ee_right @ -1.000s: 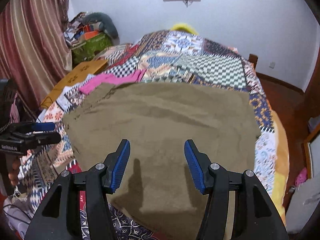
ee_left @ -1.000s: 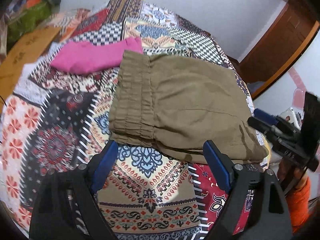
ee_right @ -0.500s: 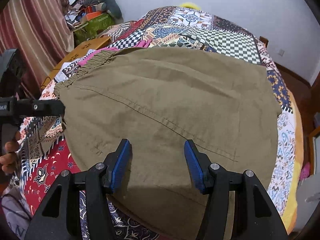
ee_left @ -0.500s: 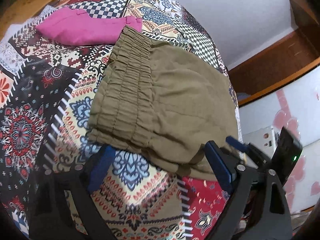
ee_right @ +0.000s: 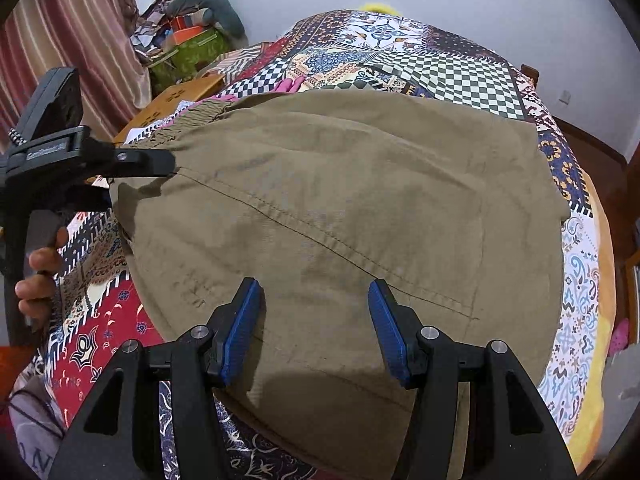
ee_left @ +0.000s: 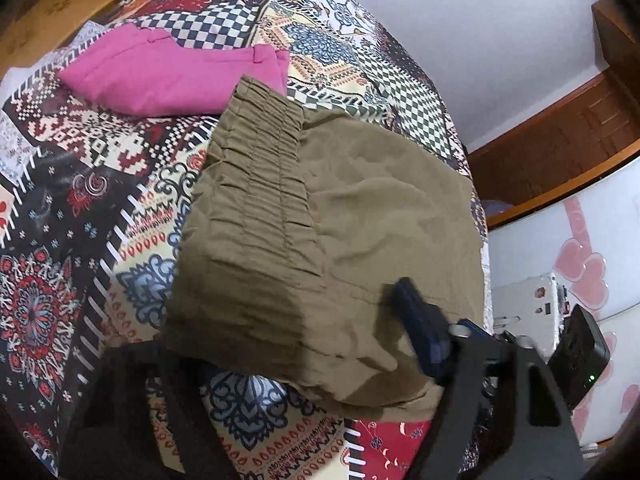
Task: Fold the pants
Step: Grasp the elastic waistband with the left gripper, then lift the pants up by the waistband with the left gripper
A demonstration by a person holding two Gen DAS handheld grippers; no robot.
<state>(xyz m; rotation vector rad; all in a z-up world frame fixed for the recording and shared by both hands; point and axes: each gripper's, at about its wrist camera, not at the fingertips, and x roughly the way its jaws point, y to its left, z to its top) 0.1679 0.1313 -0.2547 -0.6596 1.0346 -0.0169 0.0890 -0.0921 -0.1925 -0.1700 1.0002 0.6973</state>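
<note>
Where folded on the bed [ee_left: 72,208], olive pants [ee_left: 320,240], shirred waistband at 9 o'clock; left hand-held gripper [ee_left: 280,344] straddles hem wide, right hand-held gripper [ee_right: 314,328] wide.

the pants [ee_left: 328,232] are spread on the bed [ee_left: 60,240], waistband to the left in the left wrist view. a folded cloth [ee_left: 168,80] is laid behind the waistband, touching it. a box [ee_right: 176,98] is set off the bed's far left edge in the right wrist view.

Colours and patterns
Olive-brown pants [ee_left: 328,240]; magenta garment [ee_left: 168,80]; bedspread [ee_left: 60,240] patchwork of checks, florals, medallions in red, black, cream, blue.
</note>
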